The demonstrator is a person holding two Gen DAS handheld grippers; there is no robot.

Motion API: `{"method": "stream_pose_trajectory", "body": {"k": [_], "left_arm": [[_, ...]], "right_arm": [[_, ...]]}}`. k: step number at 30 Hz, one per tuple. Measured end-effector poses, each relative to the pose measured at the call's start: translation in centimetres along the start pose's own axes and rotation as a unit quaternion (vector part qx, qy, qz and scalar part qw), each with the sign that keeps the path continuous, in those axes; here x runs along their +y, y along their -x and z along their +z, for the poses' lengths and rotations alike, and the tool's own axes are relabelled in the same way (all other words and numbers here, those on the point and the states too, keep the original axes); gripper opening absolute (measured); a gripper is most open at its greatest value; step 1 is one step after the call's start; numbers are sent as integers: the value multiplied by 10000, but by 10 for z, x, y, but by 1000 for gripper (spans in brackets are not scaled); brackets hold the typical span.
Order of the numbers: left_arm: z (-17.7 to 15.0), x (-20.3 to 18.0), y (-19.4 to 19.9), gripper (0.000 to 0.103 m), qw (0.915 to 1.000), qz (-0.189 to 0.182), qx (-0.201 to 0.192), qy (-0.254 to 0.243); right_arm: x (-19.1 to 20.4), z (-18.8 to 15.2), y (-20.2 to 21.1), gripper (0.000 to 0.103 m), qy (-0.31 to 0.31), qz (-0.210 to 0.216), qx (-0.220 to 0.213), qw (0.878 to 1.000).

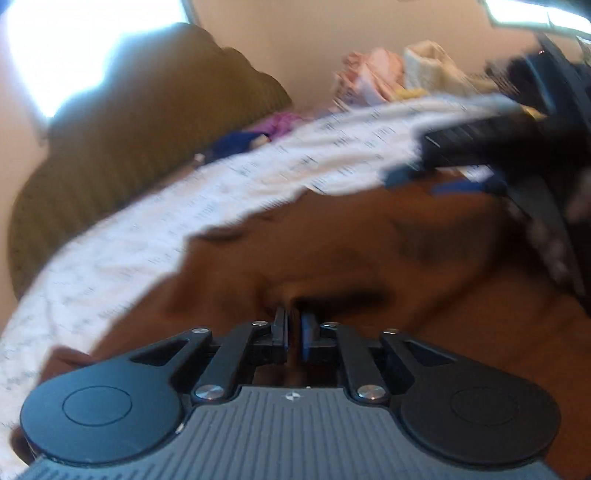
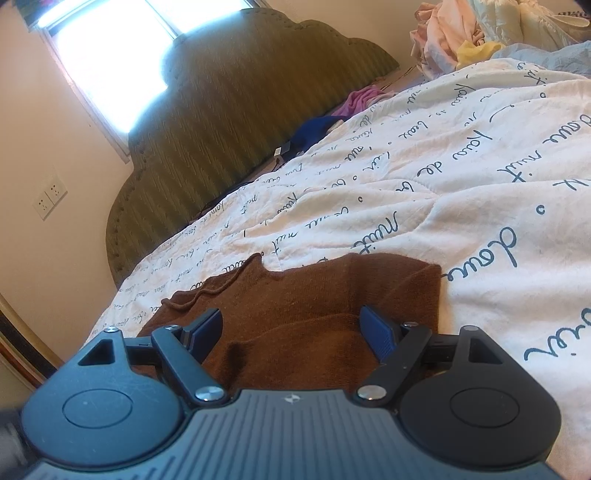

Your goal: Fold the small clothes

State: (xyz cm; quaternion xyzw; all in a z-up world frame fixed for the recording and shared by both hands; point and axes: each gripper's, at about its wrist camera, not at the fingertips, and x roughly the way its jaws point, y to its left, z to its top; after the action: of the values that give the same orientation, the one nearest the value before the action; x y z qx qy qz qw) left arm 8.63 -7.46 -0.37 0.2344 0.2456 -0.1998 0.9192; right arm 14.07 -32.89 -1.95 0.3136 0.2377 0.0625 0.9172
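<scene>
A brown knitted sweater (image 1: 332, 240) lies on the white bed cover with dark script (image 1: 221, 192). In the blurred left wrist view my left gripper (image 1: 294, 325) has its pads almost together, pinching a bunched fold of the sweater. The right gripper (image 1: 443, 177) shows blurred at the upper right, above the sweater's far side. In the right wrist view the sweater (image 2: 303, 295) lies flat with its rolled neckline to the left. My right gripper (image 2: 291, 330) stands wide open just over it, and nothing is pressed between its blue pads.
A green padded headboard (image 2: 240, 110) stands at the bed's end under a bright window. A pile of pale clothes (image 2: 480, 33) sits at the far right. A blue garment (image 2: 317, 129) and a purple one (image 2: 362, 98) lie by the headboard. The bed cover (image 2: 443, 166) spreads to the right.
</scene>
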Motion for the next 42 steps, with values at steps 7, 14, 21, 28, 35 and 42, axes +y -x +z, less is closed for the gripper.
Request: {"method": "stream_pose_trajectory", "body": {"k": [7,14,21,28,35,42], "left_arm": [[-26,68,66,74,9828,-338,-349,1782],[-78,114,65,72,9498,-327,166,3106],[-85,127,75,86,9322,-389,-172,3593],[-91,127,77,88,9300,-406,-255,3645],[-92,125,79,89,9305,-394,-266,3631],[-91,124,78,89,9312,-394,-255,3614]], "right_arm": [[-2,0,0,82,-74,53,-9,10000],[28,14,13,83,24,14,393,9992],[60,-1,-17,82,-986,967,2215,9653],[66,-15,-30,82,-1332,850,2384,9582],[65,-15,-25,82,-1634,896,2438,9517],[56,-18,-29,81,-2038,1052,2462,9417]]}}
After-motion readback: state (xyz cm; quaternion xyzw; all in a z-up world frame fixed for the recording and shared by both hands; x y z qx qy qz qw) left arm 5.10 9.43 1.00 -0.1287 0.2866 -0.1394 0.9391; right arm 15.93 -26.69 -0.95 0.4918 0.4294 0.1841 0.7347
